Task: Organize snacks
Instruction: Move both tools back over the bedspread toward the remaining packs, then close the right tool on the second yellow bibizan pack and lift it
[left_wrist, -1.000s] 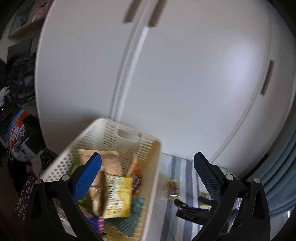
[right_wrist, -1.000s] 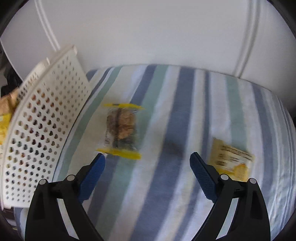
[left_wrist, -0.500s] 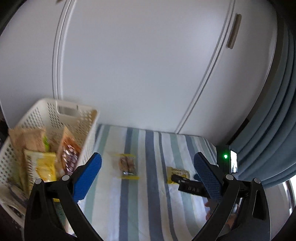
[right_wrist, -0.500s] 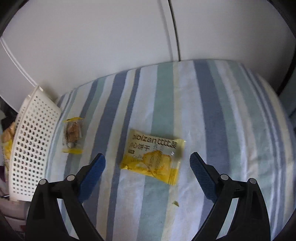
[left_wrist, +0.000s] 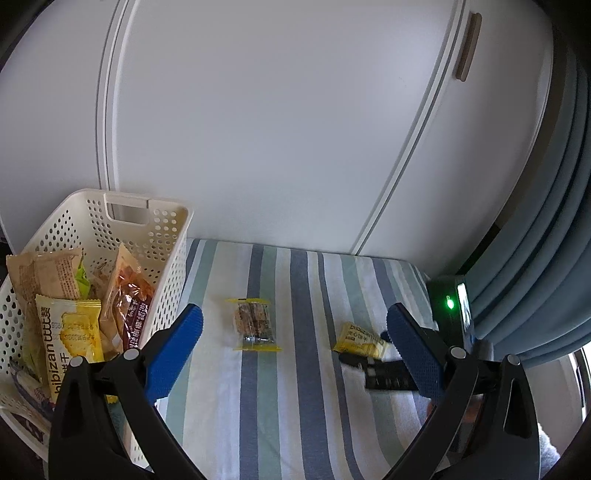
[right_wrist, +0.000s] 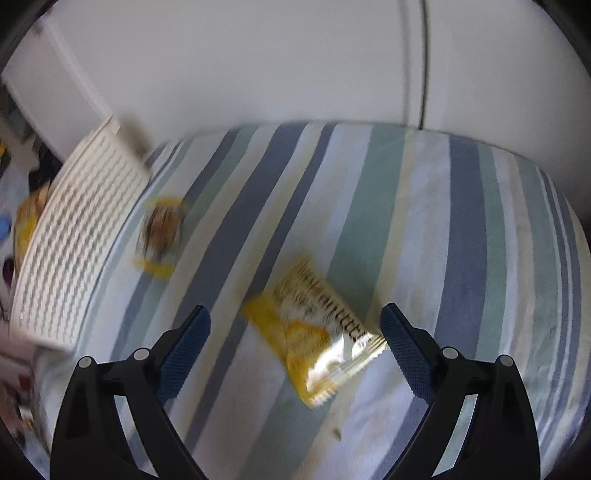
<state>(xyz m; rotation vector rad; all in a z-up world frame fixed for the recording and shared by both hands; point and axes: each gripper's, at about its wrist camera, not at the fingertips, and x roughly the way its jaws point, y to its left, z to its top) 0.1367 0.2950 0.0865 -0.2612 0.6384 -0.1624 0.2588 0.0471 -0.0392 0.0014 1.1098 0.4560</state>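
Note:
A yellow biscuit packet (right_wrist: 314, 328) lies flat on the striped cloth, right between the fingers of my open right gripper (right_wrist: 295, 325); the packet (left_wrist: 360, 339) shows small in the left wrist view, with the right gripper's black tip at it. A clear snack bar with yellow ends (left_wrist: 255, 324) (right_wrist: 160, 229) lies further left, near the white perforated basket (left_wrist: 162, 236) (right_wrist: 74, 236), which holds several packets. My left gripper (left_wrist: 293, 336) hovers open and holds nothing, well back from the snack bar.
White cupboard doors (left_wrist: 277, 129) stand right behind the striped surface (left_wrist: 295, 387). A black device with a green light (left_wrist: 448, 306) sits at the right edge beside blue curtains (left_wrist: 546, 258). Crumbs (right_wrist: 336, 432) lie on the cloth.
The left wrist view swung from the basket rightward onto the striped cloth. My right gripper moved from the snack bar over to the yellow packet and closed in until the packet lies between its fingers.

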